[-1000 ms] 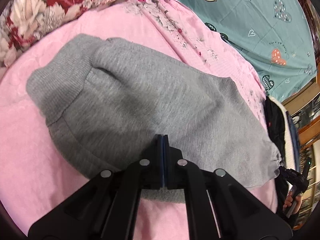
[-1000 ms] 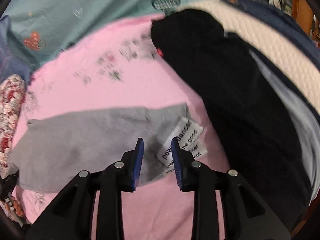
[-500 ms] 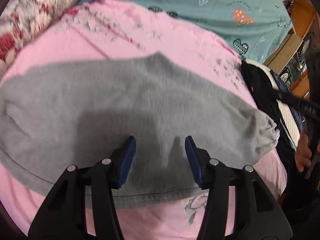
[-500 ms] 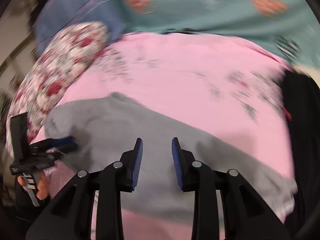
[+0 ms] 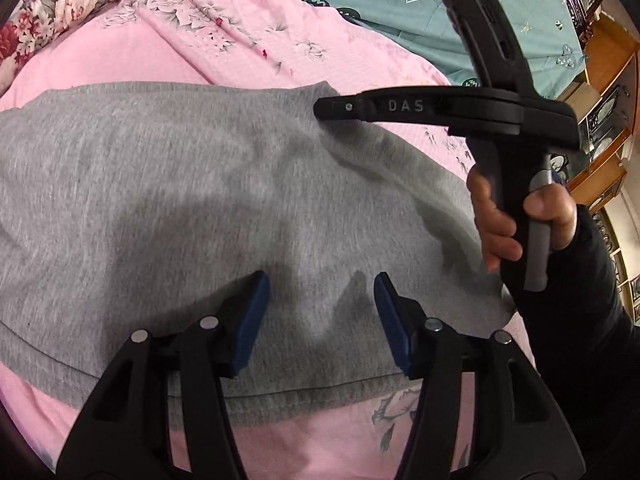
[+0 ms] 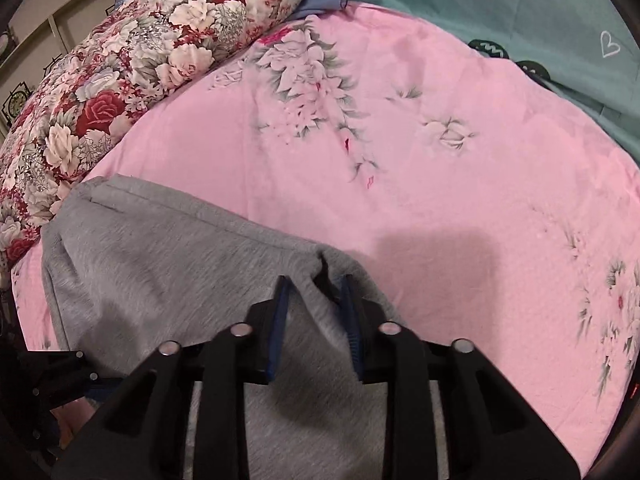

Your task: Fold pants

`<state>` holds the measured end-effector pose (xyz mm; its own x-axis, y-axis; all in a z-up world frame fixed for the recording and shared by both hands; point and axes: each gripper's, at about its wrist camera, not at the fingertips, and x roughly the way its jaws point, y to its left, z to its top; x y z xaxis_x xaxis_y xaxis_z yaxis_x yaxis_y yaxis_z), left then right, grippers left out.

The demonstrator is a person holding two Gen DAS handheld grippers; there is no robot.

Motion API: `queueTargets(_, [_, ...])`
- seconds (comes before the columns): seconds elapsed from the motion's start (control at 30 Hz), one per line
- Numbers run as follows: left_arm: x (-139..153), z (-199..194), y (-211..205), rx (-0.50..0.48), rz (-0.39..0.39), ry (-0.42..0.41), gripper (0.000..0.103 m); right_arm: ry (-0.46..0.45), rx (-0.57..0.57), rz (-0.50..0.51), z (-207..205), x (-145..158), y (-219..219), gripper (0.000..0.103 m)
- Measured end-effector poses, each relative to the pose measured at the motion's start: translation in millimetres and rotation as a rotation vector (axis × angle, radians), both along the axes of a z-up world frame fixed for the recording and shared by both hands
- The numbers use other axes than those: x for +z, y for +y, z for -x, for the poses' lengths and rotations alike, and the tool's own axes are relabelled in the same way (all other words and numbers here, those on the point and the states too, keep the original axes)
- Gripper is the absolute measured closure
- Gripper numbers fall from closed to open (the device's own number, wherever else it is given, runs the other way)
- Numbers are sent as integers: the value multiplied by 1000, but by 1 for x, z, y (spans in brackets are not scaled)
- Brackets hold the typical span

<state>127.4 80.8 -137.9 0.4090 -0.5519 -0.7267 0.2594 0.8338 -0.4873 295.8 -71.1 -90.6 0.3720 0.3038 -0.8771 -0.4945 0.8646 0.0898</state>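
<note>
Pink sheet [image 5: 120, 52] — pants [image 5: 168, 184] under both tongs (spread): left tongs [image 5: 322, 312], right tongs [image 6: 316, 320].

Pants [image 5: 168, 200] lie on the sheet [image 6: 400, 168], pillow [image 6: 120, 64] behind to the left.

- The place was a home bedroom.
- A bed carried a pink flowered sheet [image 6: 420, 184], a rose-patterned quilt [image 6: 132, 60] and a teal blanket [image 6: 520, 8].
- A wooden display cabinet [image 5: 600, 120] stood beside the bed.
</note>
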Motion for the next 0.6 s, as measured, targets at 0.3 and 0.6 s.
queueTargets(0.3, [4,0,-5,15,-50,4,47,-32,-66,23,-25,8,6,100])
queueTargets(0.6, [23,-3,-23,1,-165,14,47,21,-108,-64,-25,10,-16,94])
